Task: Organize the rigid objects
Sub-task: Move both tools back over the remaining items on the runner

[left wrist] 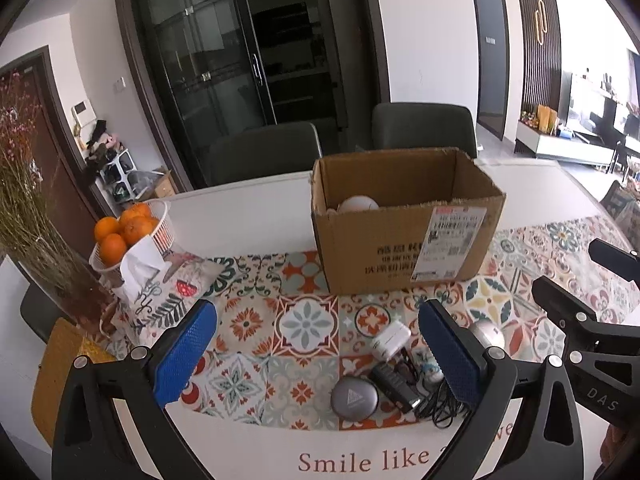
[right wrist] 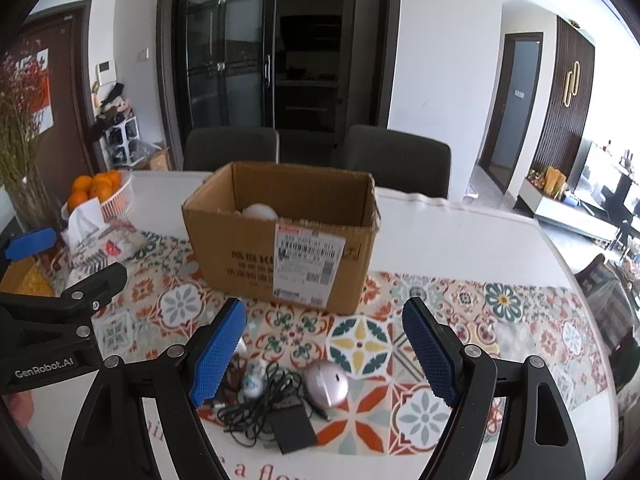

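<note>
A pile of small items lies on the patterned table mat: a round grey case [left wrist: 354,396], a white charger [left wrist: 391,338], a black device [left wrist: 394,386], a tangled black cable [right wrist: 256,396], a black adapter [right wrist: 291,426] and a silver mouse [right wrist: 326,382]. Behind them stands an open cardboard box [left wrist: 404,220] with a white round object [left wrist: 357,203] inside. My left gripper [left wrist: 316,344] hovers open over the pile's left side and grips nothing. My right gripper [right wrist: 324,344] is open above the mouse and cable, also holding nothing.
A white basket of oranges [left wrist: 124,228] and a tissue pack [left wrist: 148,280] sit at the left by a vase of dried flowers [left wrist: 24,208]. Two dark chairs [right wrist: 396,160] stand behind the table. The round table edge [right wrist: 580,280] curves away on the right.
</note>
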### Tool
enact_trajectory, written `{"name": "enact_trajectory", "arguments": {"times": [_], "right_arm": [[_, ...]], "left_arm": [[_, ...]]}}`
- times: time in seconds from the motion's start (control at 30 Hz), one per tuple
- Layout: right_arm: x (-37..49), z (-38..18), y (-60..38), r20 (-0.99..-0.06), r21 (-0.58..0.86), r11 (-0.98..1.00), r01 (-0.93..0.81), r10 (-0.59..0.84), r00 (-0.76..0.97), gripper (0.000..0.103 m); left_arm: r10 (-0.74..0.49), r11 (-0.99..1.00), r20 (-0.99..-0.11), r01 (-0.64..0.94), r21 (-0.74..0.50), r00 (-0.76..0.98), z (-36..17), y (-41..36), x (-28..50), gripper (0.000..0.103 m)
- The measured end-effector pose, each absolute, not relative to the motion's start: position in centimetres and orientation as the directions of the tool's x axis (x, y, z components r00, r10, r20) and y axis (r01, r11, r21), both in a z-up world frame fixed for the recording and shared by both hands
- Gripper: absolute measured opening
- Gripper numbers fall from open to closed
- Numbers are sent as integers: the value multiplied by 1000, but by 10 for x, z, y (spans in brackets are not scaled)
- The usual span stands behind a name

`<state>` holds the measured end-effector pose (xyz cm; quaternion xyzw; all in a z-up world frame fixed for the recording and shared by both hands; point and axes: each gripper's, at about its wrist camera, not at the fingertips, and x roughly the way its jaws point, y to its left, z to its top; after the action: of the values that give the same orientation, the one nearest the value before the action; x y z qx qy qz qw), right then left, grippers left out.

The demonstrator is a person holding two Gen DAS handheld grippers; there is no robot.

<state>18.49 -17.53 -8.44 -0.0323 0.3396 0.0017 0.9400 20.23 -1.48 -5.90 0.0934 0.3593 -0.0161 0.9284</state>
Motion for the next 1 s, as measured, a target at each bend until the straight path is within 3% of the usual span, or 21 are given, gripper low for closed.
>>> {"name": "enact_trajectory", "arguments": {"times": [1.0], "right_arm": [[177, -180, -170, -831, -30, 988, -155, 62, 552, 77]], "left_arm": [[32, 981, -828, 140, 133, 560, -156, -16, 182, 102]]}}
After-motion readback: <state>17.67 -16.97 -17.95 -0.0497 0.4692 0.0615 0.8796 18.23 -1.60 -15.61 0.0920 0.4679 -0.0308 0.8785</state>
